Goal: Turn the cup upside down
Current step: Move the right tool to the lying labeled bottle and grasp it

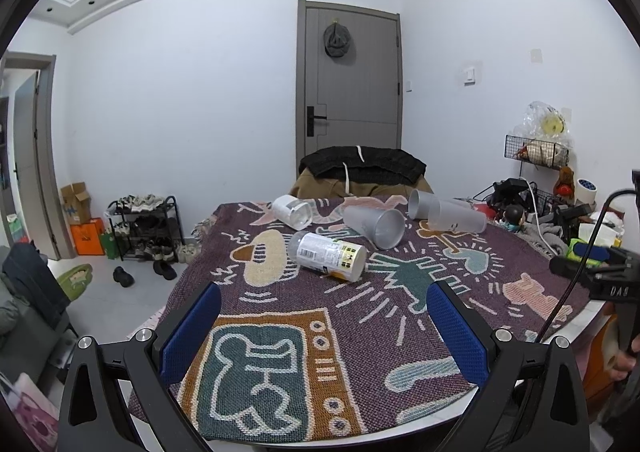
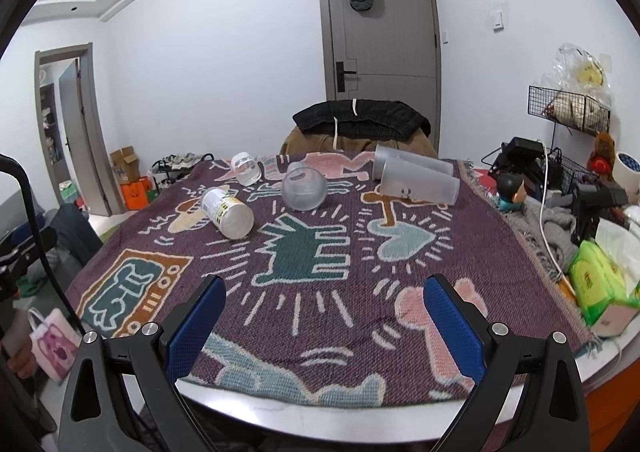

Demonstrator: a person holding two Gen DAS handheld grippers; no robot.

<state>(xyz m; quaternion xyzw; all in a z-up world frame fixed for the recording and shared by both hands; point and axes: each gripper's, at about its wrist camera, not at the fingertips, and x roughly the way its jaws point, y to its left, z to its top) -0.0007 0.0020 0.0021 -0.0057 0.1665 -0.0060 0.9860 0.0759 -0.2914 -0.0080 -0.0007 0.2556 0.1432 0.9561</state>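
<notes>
Several cups lie on their sides on a patterned purple cloth (image 1: 280,304) (image 2: 320,316) over the table. A labelled clear cup (image 1: 326,255) (image 2: 227,214) lies nearest. A frosted grey cup (image 1: 376,226) (image 2: 304,188) lies behind it, mouth toward me. Two long frosted cups (image 1: 448,211) (image 2: 416,177) lie at the back right, and a small clear cup (image 1: 292,211) (image 2: 246,168) at the back left. My left gripper (image 1: 324,316) and right gripper (image 2: 324,312) are both open and empty above the table's near edge, well short of the cups.
Clutter crowds the table's right side: a green tissue pack (image 2: 600,288), white cable (image 2: 544,219), figurine (image 2: 510,191) and wire basket (image 2: 568,107). A chair with dark clothes (image 2: 360,119) stands behind the table. A shoe rack (image 1: 146,228) is on the floor at left.
</notes>
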